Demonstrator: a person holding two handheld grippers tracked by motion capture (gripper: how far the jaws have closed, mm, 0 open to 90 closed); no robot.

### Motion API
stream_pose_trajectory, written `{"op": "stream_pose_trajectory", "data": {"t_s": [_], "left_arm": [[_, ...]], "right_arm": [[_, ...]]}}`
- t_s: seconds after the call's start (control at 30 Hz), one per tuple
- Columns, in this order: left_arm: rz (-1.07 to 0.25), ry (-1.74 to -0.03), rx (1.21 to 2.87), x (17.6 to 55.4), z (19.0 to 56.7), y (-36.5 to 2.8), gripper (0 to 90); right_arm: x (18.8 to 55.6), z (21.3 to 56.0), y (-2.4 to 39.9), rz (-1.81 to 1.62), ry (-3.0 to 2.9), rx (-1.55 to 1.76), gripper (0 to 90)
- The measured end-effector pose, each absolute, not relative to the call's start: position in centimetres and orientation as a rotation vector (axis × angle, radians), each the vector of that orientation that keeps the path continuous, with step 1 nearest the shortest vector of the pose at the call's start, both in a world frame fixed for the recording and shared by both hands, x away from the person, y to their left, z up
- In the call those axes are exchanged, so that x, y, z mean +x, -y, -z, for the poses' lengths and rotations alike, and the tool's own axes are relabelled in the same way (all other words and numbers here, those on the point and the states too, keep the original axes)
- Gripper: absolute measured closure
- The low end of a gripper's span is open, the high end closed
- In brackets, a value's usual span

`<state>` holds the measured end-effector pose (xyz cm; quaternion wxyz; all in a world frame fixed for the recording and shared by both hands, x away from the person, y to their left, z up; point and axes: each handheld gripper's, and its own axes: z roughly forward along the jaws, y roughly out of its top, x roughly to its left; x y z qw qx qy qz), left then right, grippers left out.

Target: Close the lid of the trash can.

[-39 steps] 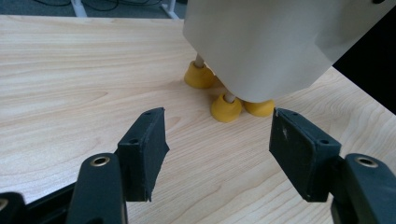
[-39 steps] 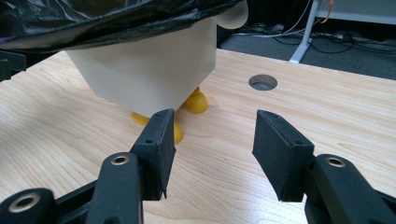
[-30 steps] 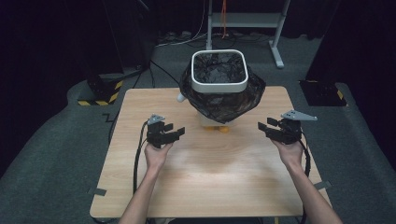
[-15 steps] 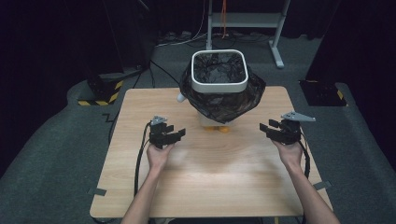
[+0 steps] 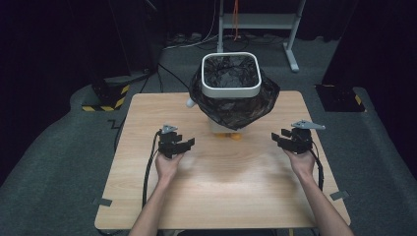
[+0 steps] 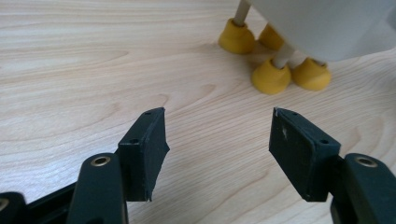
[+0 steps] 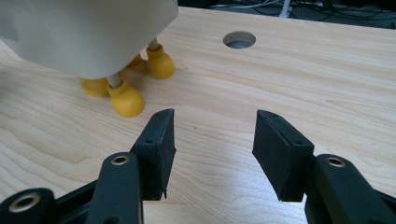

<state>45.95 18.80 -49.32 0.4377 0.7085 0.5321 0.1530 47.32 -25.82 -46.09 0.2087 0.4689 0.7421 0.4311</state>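
On the wooden table [image 5: 147,196], both grippers, left [image 5: 187,142] and right [image 5: 275,139], hover open-jawed and empty flanking the bag-lined white bin [image 5: 231,89]; each should probably approach the black bag [image 5: 263,101] evenly.

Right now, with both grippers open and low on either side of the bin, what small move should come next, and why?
Probably bring both grippers inward and up toward the black bag draped over the bin. The left gripper and right gripper are open and holding nothing, well short of the bin, and pointed at its yellow feet, below the bag's hanging edge.
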Motion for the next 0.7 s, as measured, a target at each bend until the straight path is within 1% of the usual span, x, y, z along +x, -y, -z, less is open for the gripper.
{"op": "stream_pose_trajectory", "data": {"t_s": [0.7], "left_arm": [[-0.411, -1.371, 1.797, 47.0, 51.1, -18.3, 36.7]], "right_arm": [[48.1, 48.4, 25.2, -1.110, -2.077, 1.320, 48.2]]}}
